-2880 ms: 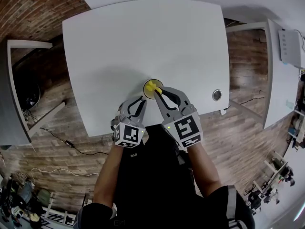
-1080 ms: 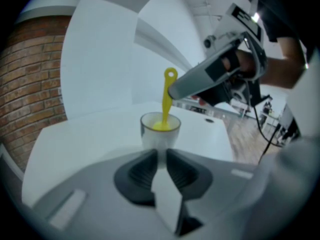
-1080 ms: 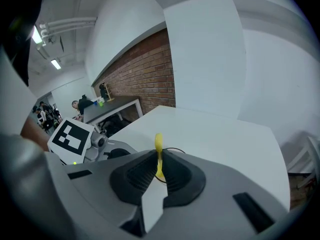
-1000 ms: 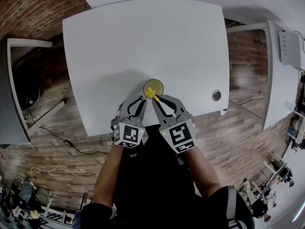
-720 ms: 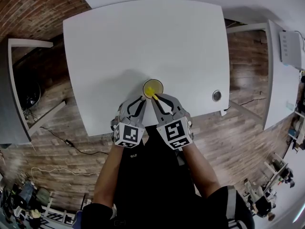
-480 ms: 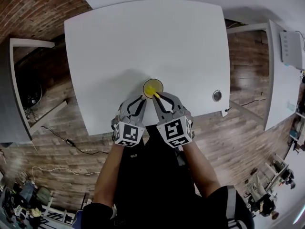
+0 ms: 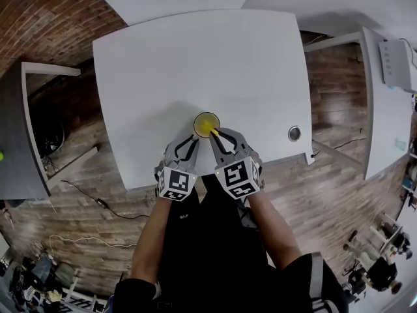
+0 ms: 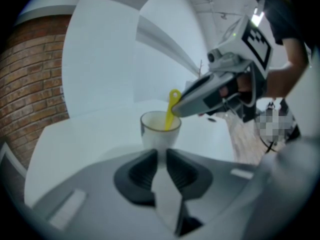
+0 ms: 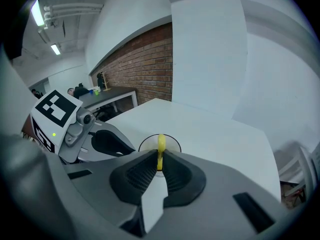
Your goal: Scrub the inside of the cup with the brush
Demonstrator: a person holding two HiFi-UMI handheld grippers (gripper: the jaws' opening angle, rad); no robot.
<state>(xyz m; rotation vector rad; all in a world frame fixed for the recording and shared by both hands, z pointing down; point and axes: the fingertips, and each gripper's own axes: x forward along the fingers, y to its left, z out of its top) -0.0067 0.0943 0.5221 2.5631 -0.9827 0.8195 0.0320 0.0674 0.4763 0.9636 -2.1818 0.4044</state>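
Observation:
A pale cup [image 7: 206,120] stands near the front edge of the white table [image 7: 195,57]. A yellow brush [image 7: 211,132] leans into it. My right gripper [image 7: 213,134] is shut on the brush handle [image 9: 161,151], whose tip shows just above the pads, over the cup's rim [image 9: 146,142]. My left gripper [image 7: 196,138] sits at the cup's near-left side, its jaws almost together on the near wall of the cup [image 8: 160,131]. In the left gripper view the brush [image 8: 171,111] slants down into the cup from my right gripper [image 8: 184,109]. The brush head is hidden inside.
A round cable grommet [image 7: 294,133] sits in the table's right front corner. Wooden floor surrounds the table. A grey side table [image 7: 19,135] stands to the left, and another table at the right carries a white device [image 7: 395,62].
My right gripper has swung left and closer to my left gripper, and the brush has sunk from above the rim down into the cup. My left gripper and the cup have stayed put.

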